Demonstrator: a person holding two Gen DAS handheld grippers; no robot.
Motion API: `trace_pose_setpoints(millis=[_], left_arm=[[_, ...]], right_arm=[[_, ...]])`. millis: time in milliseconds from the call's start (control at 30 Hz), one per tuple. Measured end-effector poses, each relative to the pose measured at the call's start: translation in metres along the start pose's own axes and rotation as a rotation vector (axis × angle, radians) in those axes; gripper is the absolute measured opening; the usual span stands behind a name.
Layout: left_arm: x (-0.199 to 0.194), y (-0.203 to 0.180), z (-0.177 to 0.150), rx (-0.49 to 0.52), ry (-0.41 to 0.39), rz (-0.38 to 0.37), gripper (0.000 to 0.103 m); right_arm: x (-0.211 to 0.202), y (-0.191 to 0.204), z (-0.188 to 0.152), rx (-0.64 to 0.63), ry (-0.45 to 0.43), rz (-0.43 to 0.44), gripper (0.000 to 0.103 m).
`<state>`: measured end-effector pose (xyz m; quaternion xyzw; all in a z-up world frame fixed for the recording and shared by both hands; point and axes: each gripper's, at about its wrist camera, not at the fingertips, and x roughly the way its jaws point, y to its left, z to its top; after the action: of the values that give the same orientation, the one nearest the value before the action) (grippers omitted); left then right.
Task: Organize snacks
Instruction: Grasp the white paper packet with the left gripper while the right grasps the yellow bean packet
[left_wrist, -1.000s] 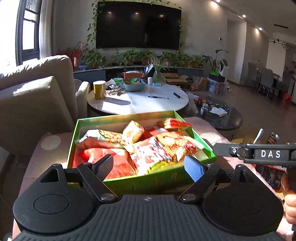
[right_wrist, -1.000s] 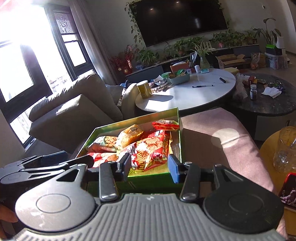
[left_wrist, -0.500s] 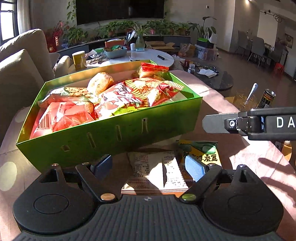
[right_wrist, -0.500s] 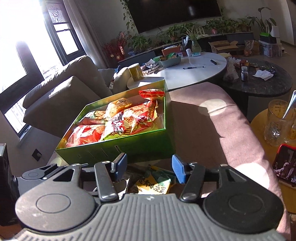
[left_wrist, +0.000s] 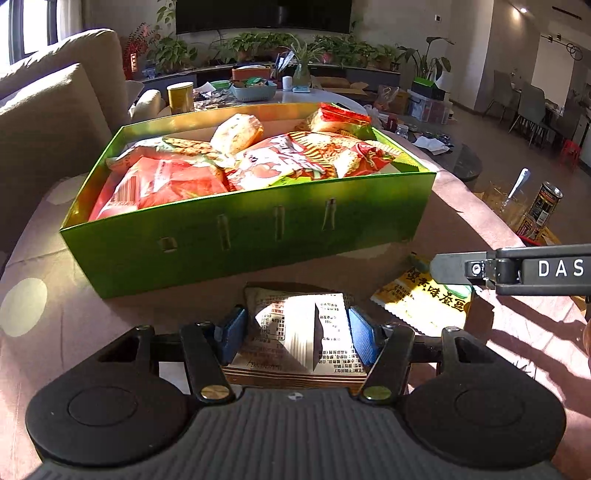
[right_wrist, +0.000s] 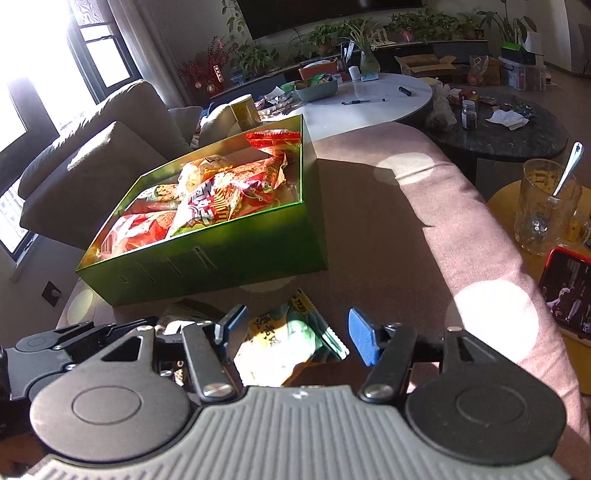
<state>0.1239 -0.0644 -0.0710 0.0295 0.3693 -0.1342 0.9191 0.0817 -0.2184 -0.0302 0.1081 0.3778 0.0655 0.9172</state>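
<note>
A green box (left_wrist: 258, 225) full of snack packets stands on the pink cushion; it also shows in the right wrist view (right_wrist: 229, 254). My left gripper (left_wrist: 295, 334) is open, its blue pads on either side of a brown snack packet (left_wrist: 303, 332) lying in front of the box. My right gripper (right_wrist: 295, 334) is open and low over a yellow-green snack packet (right_wrist: 288, 343), which also shows in the left wrist view (left_wrist: 424, 302) to the right of the brown one. The right gripper's finger (left_wrist: 517, 267) reaches in from the right.
A beige sofa (right_wrist: 92, 155) lies left of the box. A white round table (right_wrist: 369, 99) and a dark round table (right_wrist: 509, 125) stand behind. A glass mug with a spoon (right_wrist: 546, 206) and a phone (right_wrist: 565, 291) sit at the right on a yellow stand.
Both grippers have dropped from above the box to the cushion in front of it. The left now straddles the brown packet, the right hangs over the yellow-green one.
</note>
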Motion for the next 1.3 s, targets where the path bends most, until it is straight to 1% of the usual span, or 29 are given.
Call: trace_pose_setpoints(millis=[133, 167, 300, 400, 467, 633, 733, 833, 933, 1033, 1167, 1233, 1300], left_arm=[[-0.011, 0.013, -0.005, -0.036, -0.017, 0.031, 0.055], [-0.012, 0.016, -0.006, -0.044, -0.020, 0.035, 0.055], [-0.014, 0.022, -0.009, -0.054, -0.034, 0.037, 0.055], [-0.017, 0.023, -0.013, -0.044, -0.042, 0.035, 0.055], [-0.018, 0.024, -0.015, -0.042, -0.045, 0.031, 0.055], [-0.020, 0.028, -0.016, -0.050, -0.048, 0.013, 0.056], [-0.020, 0.030, -0.016, -0.047, -0.047, 0.006, 0.056], [-0.018, 0.029, -0.017, -0.033, -0.045, 0.006, 0.058], [-0.013, 0.029, -0.017, -0.032, -0.029, 0.009, 0.062], [-0.007, 0.030, -0.017, -0.037, -0.019, 0.012, 0.064], [-0.005, 0.031, -0.016, -0.033, -0.025, 0.016, 0.063], [-0.005, 0.030, -0.016, -0.025, -0.025, 0.010, 0.059], [-0.006, 0.030, -0.016, -0.014, -0.026, 0.010, 0.058]], right_arm=[[-0.005, 0.004, -0.007, 0.017, 0.000, -0.069, 0.069], [-0.007, 0.004, -0.009, 0.018, 0.000, -0.073, 0.069], [-0.010, 0.005, -0.016, 0.050, 0.033, -0.059, 0.072], [-0.004, 0.004, -0.016, 0.105, 0.060, -0.034, 0.075], [0.003, 0.004, -0.013, 0.138, 0.080, -0.034, 0.075], [0.017, 0.012, -0.001, 0.143, 0.071, -0.055, 0.078], [0.028, 0.020, 0.004, 0.108, 0.070, -0.060, 0.079], [0.036, 0.032, 0.005, 0.034, 0.068, -0.089, 0.079], [0.038, 0.041, -0.002, -0.057, 0.061, -0.114, 0.081], [0.037, 0.047, -0.011, -0.138, 0.055, -0.141, 0.081], [0.034, 0.045, -0.017, -0.180, 0.050, -0.156, 0.081], [0.036, 0.045, -0.017, -0.192, 0.044, -0.167, 0.081], [0.035, 0.046, -0.018, -0.210, 0.024, -0.188, 0.081]])
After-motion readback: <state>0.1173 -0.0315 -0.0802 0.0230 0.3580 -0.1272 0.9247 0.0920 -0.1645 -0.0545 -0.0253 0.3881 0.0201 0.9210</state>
